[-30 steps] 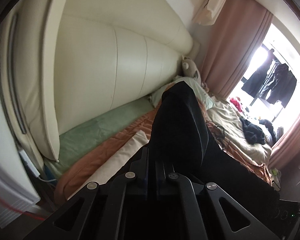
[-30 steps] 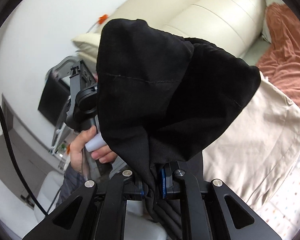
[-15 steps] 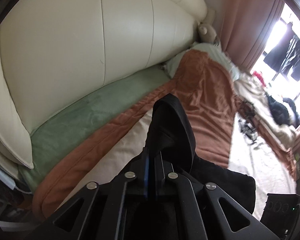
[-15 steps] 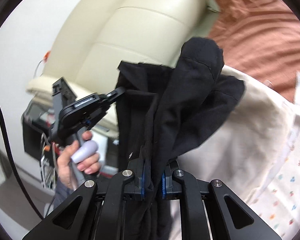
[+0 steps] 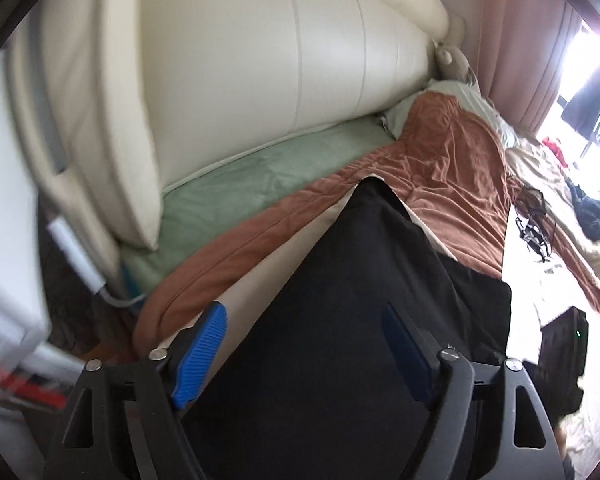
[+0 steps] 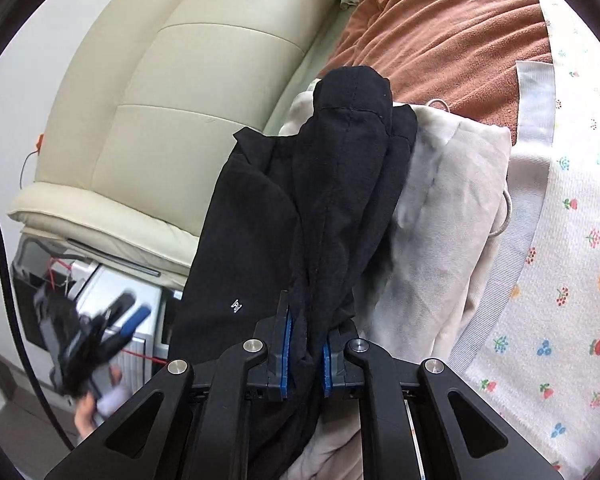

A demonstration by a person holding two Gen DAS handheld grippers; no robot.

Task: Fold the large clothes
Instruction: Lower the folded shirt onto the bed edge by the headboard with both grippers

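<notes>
Fabric of the black garment (image 6: 324,208) is pinched between the blue pads of the right hand-held gripper (image 6: 305,354), its 2 fingers pressed together on a bunched fold. The garment lies on a cream garment (image 6: 448,208) on the bed, near the cream headboard (image 5: 260,60) at the bed's head edge. The left hand-held gripper (image 5: 304,346) stands spread wide, blue pads (image 5: 199,354) well apart, hovering over the black cloth and gripping nothing. A rust blanket (image 5: 452,160) lies beyond
</notes>
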